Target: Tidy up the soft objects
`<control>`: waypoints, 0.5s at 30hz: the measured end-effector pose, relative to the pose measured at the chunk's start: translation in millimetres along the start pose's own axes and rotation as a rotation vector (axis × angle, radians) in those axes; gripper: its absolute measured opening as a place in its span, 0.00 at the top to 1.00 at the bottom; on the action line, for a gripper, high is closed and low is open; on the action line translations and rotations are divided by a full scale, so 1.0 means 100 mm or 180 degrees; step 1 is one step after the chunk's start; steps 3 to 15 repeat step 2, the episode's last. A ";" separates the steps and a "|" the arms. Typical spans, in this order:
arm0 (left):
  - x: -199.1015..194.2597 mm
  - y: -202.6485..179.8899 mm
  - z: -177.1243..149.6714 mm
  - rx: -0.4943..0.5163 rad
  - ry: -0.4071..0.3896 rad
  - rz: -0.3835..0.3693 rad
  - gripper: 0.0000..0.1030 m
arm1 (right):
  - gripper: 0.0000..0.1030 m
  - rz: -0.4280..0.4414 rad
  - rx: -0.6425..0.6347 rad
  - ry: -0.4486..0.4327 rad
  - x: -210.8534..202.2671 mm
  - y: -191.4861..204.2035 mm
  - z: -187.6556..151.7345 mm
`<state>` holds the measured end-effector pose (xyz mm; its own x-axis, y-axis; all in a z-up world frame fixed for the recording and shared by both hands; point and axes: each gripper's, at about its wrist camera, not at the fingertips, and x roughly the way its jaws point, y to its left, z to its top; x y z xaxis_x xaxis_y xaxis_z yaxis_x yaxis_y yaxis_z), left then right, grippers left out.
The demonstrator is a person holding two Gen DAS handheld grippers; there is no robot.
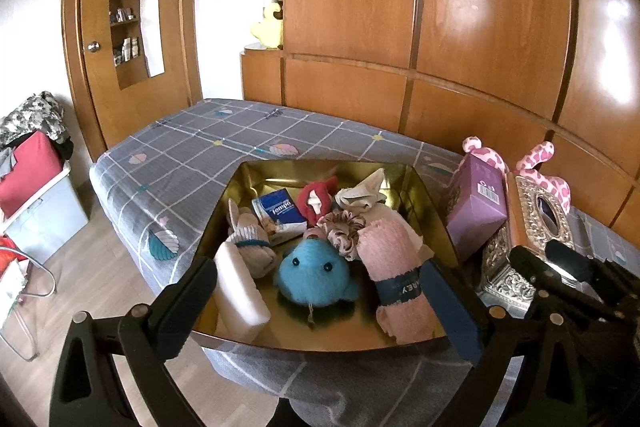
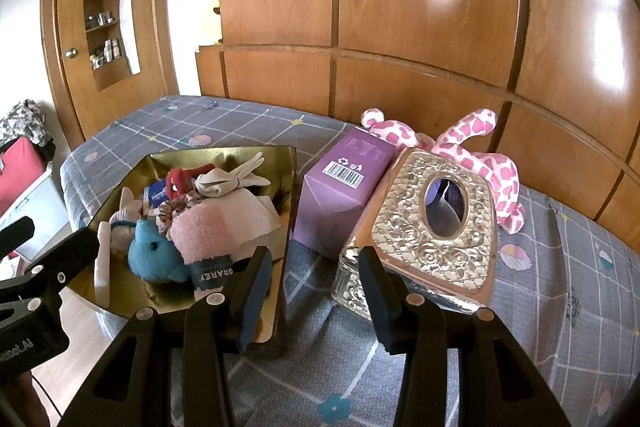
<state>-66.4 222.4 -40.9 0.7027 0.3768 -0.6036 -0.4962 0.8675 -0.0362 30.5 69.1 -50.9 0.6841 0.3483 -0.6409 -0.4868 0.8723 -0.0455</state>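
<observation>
- Left wrist view: the left gripper (image 1: pixel 324 291) is seen with its jaws spread wide, one finger at each near corner of the gold tray (image 1: pixel 420 183); nothing is pinched between them.
- The tray is set on a grey checked bed (image 1: pixel 192 163) and is filled with soft things: a blue plush toy (image 1: pixel 312 277) at the front centre, a rolled pink towel (image 1: pixel 396 267) to its right, a white sponge block (image 1: pixel 240 291) to its left, a scrunchie (image 1: pixel 344 227) and a red cloth (image 1: pixel 316 201) behind.
- Right wrist view: the right gripper (image 2: pixel 316 291) is held with its jaws parted and empty, above the bedcover between the tray (image 2: pixel 284 227) and an embossed silver tissue box (image 2: pixel 432 227).
- A purple carton (image 2: pixel 340 195) is leaned just behind the tissue box, and a pink spotted plush (image 2: pixel 480 151) is laid against the wooden wall panels (image 2: pixel 420 7).
- The blue plush toy (image 2: pixel 154 255) and pink towel (image 2: pixel 200 231) are seen inside the tray.
</observation>
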 end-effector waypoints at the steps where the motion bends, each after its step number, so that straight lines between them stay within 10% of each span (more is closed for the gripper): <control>1: 0.01 0.00 0.00 0.0003 0.0012 -0.0015 0.01 | 0.56 -0.0003 0.0018 -0.0025 -0.01 -0.01 0.01; 15: 0.01 0.00 0.00 0.0016 0.0031 -0.0037 0.00 | 0.56 -0.0005 0.0037 -0.0057 -0.03 -0.03 0.02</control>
